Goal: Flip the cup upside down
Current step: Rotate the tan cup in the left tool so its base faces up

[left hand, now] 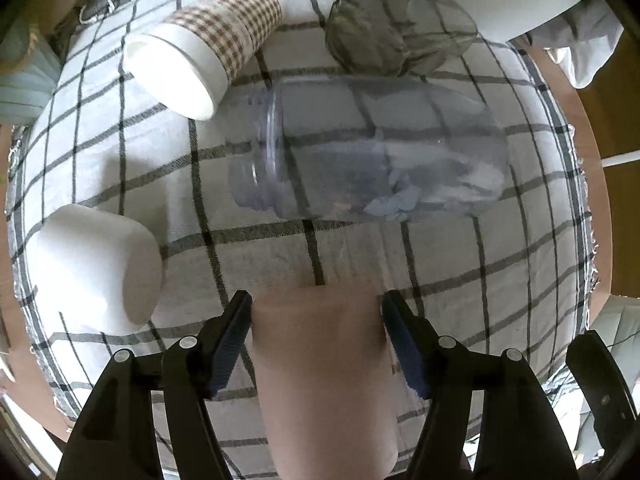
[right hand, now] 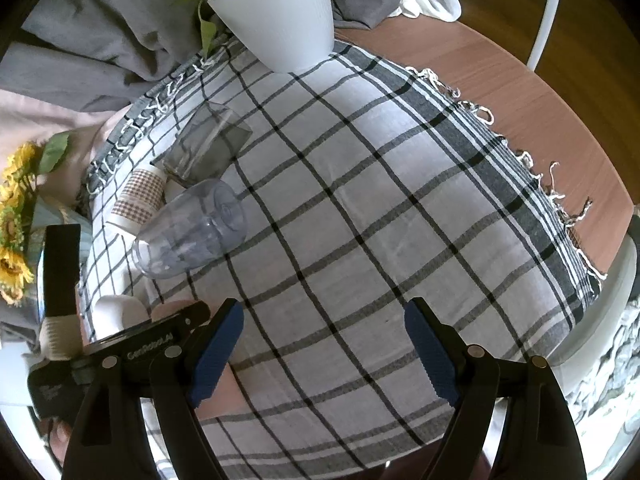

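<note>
My left gripper [left hand: 317, 308] stands around a pale pink cup [left hand: 324, 372], whose flat end points away from me; the blue pads [left hand: 232, 344] sit at its sides with small gaps, so the grip is unclear. A clear bluish plastic cup [left hand: 380, 152] lies on its side just beyond it, also in the right wrist view [right hand: 192, 232]. My right gripper [right hand: 324, 320] is open and empty above the checked cloth [right hand: 360, 220]. The left gripper's body [right hand: 132, 352] shows at the lower left of the right wrist view.
A checked paper cup [left hand: 208, 48] and a grey tinted glass [left hand: 400, 32] lie on their sides at the back. A white cup [left hand: 96, 268] lies at left. A white plant pot [right hand: 280, 12] stands at the cloth's far edge. Sunflowers [right hand: 16, 216] are at left. The wooden table [right hand: 520, 92] shows beyond the cloth.
</note>
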Demonstrator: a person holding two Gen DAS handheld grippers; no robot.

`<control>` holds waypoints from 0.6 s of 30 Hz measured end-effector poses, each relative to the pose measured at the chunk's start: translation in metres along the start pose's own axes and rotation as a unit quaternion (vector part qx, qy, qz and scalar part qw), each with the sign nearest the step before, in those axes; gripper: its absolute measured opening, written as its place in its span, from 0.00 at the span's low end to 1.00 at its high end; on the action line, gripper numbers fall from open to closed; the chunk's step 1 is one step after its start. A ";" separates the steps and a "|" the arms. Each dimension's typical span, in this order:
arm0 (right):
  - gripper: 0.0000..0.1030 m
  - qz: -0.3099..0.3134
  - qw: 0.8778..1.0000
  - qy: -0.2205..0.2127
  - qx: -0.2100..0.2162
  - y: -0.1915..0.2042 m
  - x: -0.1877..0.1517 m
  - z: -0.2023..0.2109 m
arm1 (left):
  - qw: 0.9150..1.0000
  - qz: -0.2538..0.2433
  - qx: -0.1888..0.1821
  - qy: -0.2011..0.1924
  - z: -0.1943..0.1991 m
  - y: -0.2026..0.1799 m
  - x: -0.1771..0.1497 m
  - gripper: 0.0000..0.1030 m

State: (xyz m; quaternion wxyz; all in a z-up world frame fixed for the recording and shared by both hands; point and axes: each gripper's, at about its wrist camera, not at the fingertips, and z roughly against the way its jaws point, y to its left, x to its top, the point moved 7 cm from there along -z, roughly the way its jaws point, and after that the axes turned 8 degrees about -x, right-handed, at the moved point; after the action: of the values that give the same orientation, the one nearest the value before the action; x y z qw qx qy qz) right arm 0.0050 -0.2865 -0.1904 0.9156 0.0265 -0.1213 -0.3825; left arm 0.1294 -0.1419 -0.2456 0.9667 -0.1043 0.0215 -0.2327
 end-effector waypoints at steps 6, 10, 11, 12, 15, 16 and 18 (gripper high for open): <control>0.81 0.007 1.000 -0.001 -0.005 0.001 -0.001 -0.001 | 1.000 0.012 -0.004 -0.011 0.003 0.005 -0.004 0.61; 0.81 0.007 1.000 -0.005 0.000 0.002 0.000 0.002 | 0.998 0.009 0.001 -0.054 0.030 0.004 -0.003 0.61; 0.81 0.006 1.000 -0.005 0.001 0.002 0.000 0.003 | 0.998 0.004 0.004 -0.068 0.038 0.004 -0.003 0.61; 0.81 0.005 1.000 -0.006 0.002 0.002 0.001 0.004 | 0.997 0.001 0.007 -0.077 0.043 0.003 -0.002 0.61; 0.81 0.008 1.000 -0.010 0.006 0.003 0.003 0.007 | 0.995 -0.005 0.014 -0.098 0.057 0.004 -0.001 0.61; 0.81 0.010 1.000 -0.012 0.005 0.004 0.004 0.008 | 0.994 -0.007 0.013 -0.105 0.060 0.004 -0.003 0.61; 0.81 0.014 1.000 -0.015 0.006 0.004 0.004 0.010 | 0.993 -0.011 0.010 -0.118 0.065 0.000 -0.004 0.60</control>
State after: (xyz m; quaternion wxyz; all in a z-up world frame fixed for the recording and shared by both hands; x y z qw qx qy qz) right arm 0.0081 -0.2863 -0.1789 0.9186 0.0246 -0.1381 -0.3694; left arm 0.1316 -0.1276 -0.1818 0.9607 -0.1217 -0.0966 -0.2298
